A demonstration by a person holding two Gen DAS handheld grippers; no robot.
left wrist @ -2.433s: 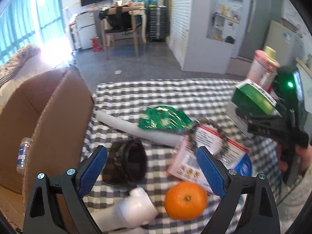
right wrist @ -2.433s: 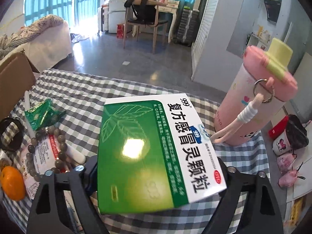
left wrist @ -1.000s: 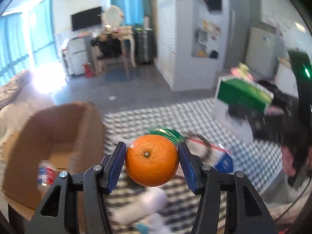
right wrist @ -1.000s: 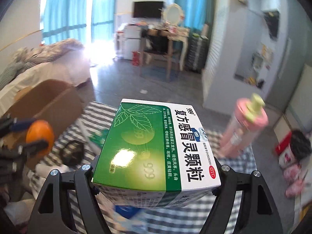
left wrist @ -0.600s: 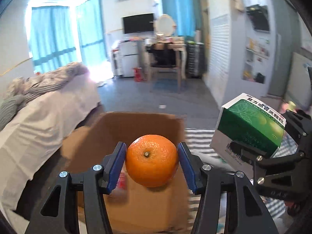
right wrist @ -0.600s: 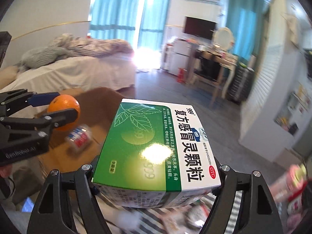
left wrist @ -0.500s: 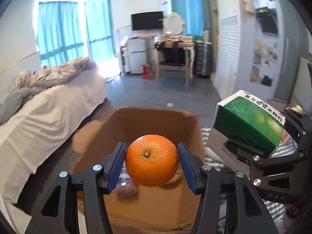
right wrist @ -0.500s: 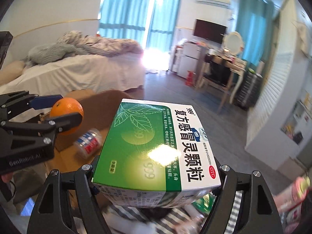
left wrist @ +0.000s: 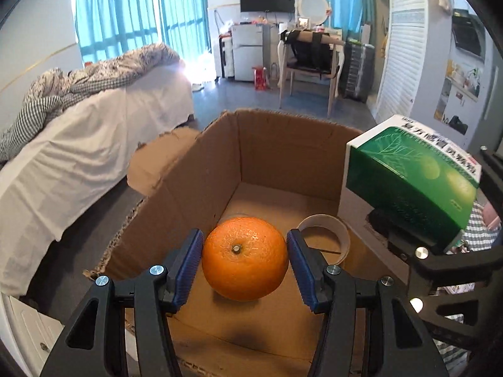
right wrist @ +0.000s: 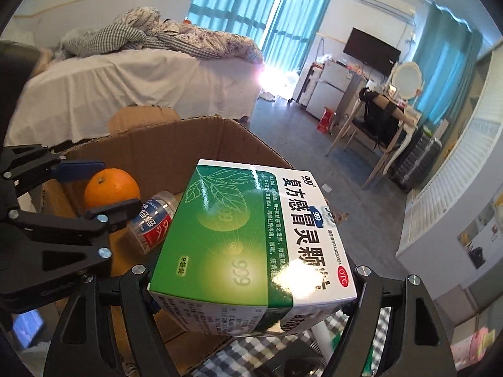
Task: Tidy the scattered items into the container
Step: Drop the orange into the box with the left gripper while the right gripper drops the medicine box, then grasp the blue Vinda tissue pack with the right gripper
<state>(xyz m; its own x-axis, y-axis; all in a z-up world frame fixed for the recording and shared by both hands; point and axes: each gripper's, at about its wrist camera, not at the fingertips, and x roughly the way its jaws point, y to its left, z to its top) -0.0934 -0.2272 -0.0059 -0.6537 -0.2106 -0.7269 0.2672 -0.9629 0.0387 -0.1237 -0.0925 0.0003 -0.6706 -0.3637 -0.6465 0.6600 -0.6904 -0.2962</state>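
Observation:
My left gripper (left wrist: 245,259) is shut on an orange (left wrist: 245,258), held between its blue pads above the inside of an open cardboard box (left wrist: 201,169). My right gripper (right wrist: 251,286) is shut on a green and white medicine box (right wrist: 251,245), which hangs over the near right corner of the cardboard box (right wrist: 176,144). In the left wrist view the medicine box (left wrist: 411,185) shows at the right, over the box's right wall. A small plastic bottle (right wrist: 154,223) with a red and blue label and a roll of tape (left wrist: 325,231) lie on the box floor.
A bed (left wrist: 78,144) with white sheet stands left of the box. The checked tablecloth (right wrist: 251,355) shows below the medicine box, at the near right. A chair (left wrist: 309,62), a small fridge and a dressing table stand far back across the floor.
Both grippers have swung left from the table to over the cardboard box and dipped toward it. The orange and the medicine box stay gripped. The box interior now fills the left wrist view.

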